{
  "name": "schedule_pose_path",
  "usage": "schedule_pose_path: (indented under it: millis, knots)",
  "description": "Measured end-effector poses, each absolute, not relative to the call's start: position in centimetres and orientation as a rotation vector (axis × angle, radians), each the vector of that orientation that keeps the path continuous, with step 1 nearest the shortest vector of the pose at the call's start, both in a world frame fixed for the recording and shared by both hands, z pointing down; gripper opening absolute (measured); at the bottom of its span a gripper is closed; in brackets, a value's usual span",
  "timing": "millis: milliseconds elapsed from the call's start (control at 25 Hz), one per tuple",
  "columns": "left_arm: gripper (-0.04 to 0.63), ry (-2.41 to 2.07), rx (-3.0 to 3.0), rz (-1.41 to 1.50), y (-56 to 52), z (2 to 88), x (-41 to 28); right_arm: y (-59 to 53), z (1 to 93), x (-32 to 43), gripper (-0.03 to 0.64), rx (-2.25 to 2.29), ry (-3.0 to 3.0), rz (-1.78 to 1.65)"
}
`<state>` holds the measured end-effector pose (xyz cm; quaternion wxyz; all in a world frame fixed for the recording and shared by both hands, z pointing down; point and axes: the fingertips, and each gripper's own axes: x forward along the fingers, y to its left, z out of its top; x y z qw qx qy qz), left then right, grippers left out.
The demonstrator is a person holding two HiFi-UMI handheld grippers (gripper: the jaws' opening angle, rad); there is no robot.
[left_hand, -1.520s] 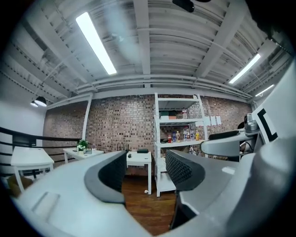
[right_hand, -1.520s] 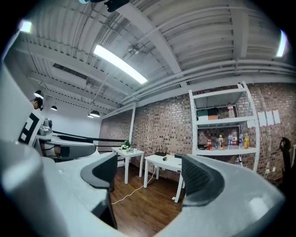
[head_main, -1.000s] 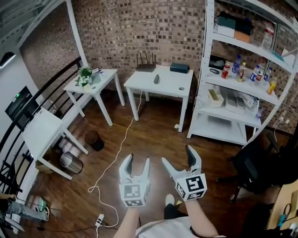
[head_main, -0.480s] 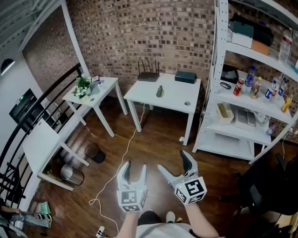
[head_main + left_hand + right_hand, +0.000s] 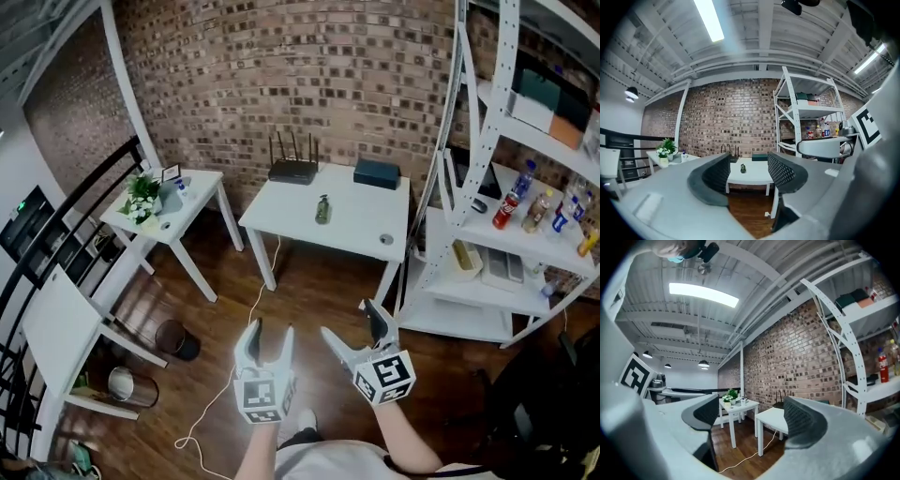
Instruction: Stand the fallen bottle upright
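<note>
Closer than a second ago, the small dark bottle [image 5: 322, 208] now sits lower in the head view, just above frame centre. It lies near the middle of a white table [image 5: 361, 214]. Behind it, along the brick wall, stand a black router [image 5: 292, 171] and a dark box [image 5: 377, 172]. A side table [image 5: 192, 183] with a potted plant [image 5: 141, 192] is at the left. White shelving [image 5: 487, 141] holding bottles fills the right. At bottom centre, well apart from the table, the left gripper [image 5: 272, 333] has its jaws apart and empty. The right gripper [image 5: 351, 322] has its jaws spread wider, also empty.
</note>
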<state>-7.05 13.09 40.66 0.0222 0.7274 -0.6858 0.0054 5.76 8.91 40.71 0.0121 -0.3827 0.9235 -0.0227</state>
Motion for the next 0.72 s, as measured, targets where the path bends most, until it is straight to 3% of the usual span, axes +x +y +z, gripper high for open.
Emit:
schedule_pose_path:
  millis: [240,720]
  knots:
    - [0.263,-2.063,2.334,0.0,3.2,40.2,-12.2,0.8,40.1,0.3,0.419,-1.291,2.89,-0.014]
    - [0.258,-1.946,2.36,0.065,-17.9,44.1,-13.2,-20.0,43.4,-1.4,0.419,-1.341,2.893,-0.109]
